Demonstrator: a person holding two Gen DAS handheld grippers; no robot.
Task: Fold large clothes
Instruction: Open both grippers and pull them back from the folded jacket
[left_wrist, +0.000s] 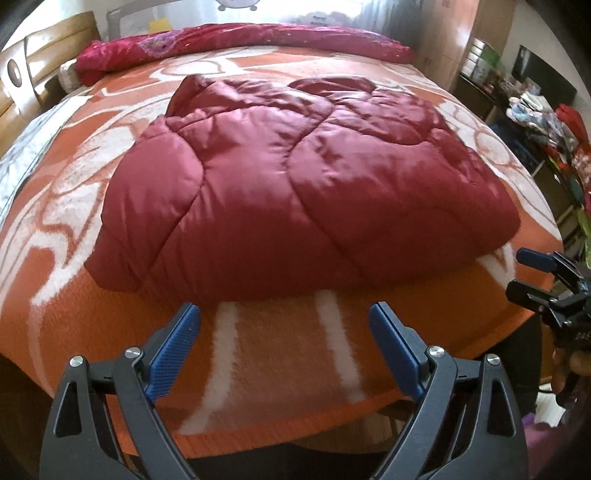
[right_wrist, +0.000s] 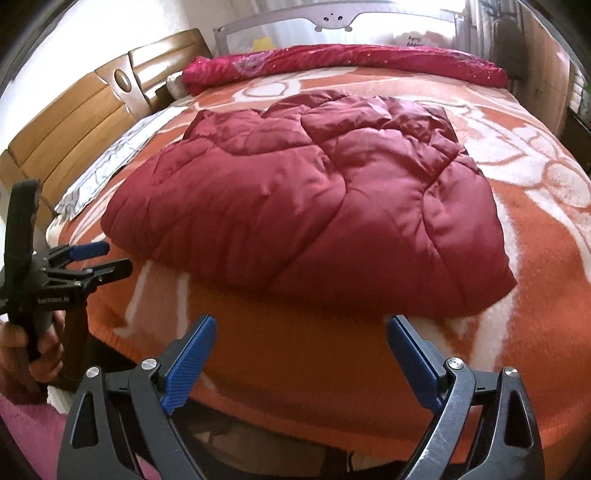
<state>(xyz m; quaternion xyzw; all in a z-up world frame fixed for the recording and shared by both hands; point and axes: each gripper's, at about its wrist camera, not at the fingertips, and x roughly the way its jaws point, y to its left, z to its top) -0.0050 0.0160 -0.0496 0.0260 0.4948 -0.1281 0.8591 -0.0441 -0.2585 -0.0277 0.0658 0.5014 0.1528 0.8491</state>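
A dark red padded coat (left_wrist: 295, 184) lies folded in a thick bundle on the orange and white blanket (left_wrist: 277, 354) of the bed; it also shows in the right wrist view (right_wrist: 314, 206). My left gripper (left_wrist: 284, 332) is open and empty, just short of the coat's near edge. My right gripper (right_wrist: 301, 343) is open and empty, also in front of the near edge. Each gripper shows in the other's view: the right one (left_wrist: 517, 271) at the right edge, the left one (right_wrist: 114, 258) at the left edge.
A rolled magenta quilt (left_wrist: 240, 44) lies along the far side of the bed. A wooden headboard (right_wrist: 74, 122) stands at the left. A cluttered shelf (left_wrist: 535, 122) stands at the right. The bed's near edge (left_wrist: 295, 435) is just below my grippers.
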